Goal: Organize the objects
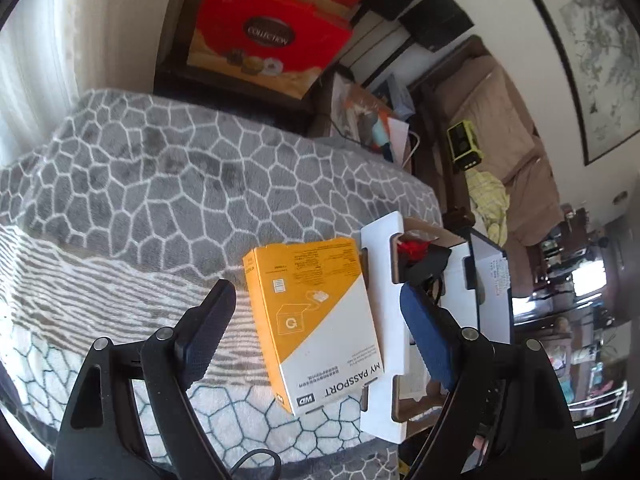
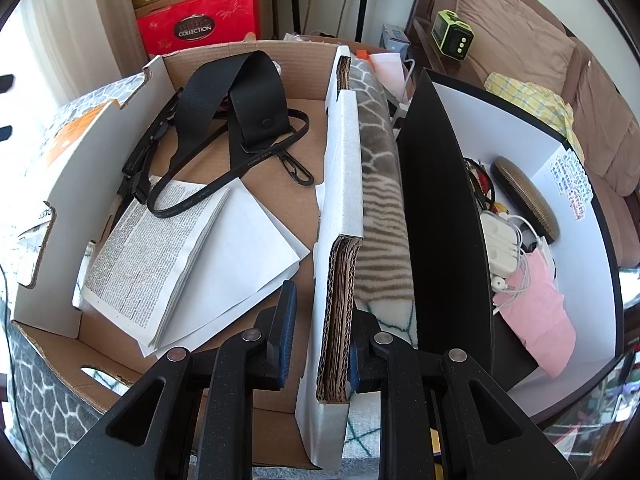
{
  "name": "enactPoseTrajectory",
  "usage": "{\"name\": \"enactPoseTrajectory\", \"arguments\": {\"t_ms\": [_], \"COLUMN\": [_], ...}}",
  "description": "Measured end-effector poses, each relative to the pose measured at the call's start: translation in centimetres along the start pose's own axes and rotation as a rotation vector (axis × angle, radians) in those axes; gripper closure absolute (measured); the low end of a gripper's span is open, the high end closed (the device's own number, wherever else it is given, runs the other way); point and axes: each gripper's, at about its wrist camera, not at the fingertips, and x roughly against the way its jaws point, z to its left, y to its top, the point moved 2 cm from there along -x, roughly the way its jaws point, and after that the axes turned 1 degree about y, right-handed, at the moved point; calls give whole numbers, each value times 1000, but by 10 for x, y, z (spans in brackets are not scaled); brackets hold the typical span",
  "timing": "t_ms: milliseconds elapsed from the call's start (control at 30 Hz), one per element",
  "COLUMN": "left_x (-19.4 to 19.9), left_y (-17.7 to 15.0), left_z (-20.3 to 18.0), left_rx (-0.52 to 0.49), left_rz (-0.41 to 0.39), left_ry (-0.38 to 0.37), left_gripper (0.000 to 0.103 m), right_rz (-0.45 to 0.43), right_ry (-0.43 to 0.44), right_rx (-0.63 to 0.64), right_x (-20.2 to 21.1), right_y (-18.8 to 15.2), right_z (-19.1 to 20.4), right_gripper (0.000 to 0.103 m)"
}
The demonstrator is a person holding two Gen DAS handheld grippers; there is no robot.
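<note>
My left gripper (image 1: 316, 320) hangs tilted down over the yellow box (image 1: 316, 320) (marked "MY PASSPORT", "WD"), jaws spread, nothing pinched; the box lies on the blanket (image 1: 160, 184) touching the carton (image 1: 380, 320). My right gripper (image 2: 320, 344), pointed steeply down, pinches the carton wall (image 2: 340, 240).

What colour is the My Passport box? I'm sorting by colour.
Yellow-orange and white box; clearest in the left wrist view.

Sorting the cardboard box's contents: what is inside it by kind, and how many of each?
Black straps: 1 bundle
Printed booklet: 1
Blank white sheets: at least 2
Total: at least 4 in the cardboard box.
</note>
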Motion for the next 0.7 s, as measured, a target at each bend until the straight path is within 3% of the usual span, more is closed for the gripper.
{"name": "enactPoseTrajectory", "arguments": {"t_ms": [200, 400, 500, 600, 700], "left_x": [101, 194, 240, 275, 279], "left_y": [-1, -7, -10, -15, -26], "left_z": [10, 54, 86, 116, 140], "left_rx": [-29, -9, 22, 58, 88], "left_rz": [-157, -283, -342, -391, -385], "left_ry": [37, 170, 270, 361, 394], "left_gripper": [21, 20, 19, 17, 13], "right_rz": [-2, -9, -12, -14, -17], "right_ry": [2, 8, 13, 15, 19], "right_rx": [0, -4, -5, -3, -3], "right_x": [0, 0, 0, 0, 0], "right_y": [0, 0, -1, -1, -1], "right_z": [-1, -3, -4, -3, -4], "right_gripper": [82, 82, 81, 81, 81]}}
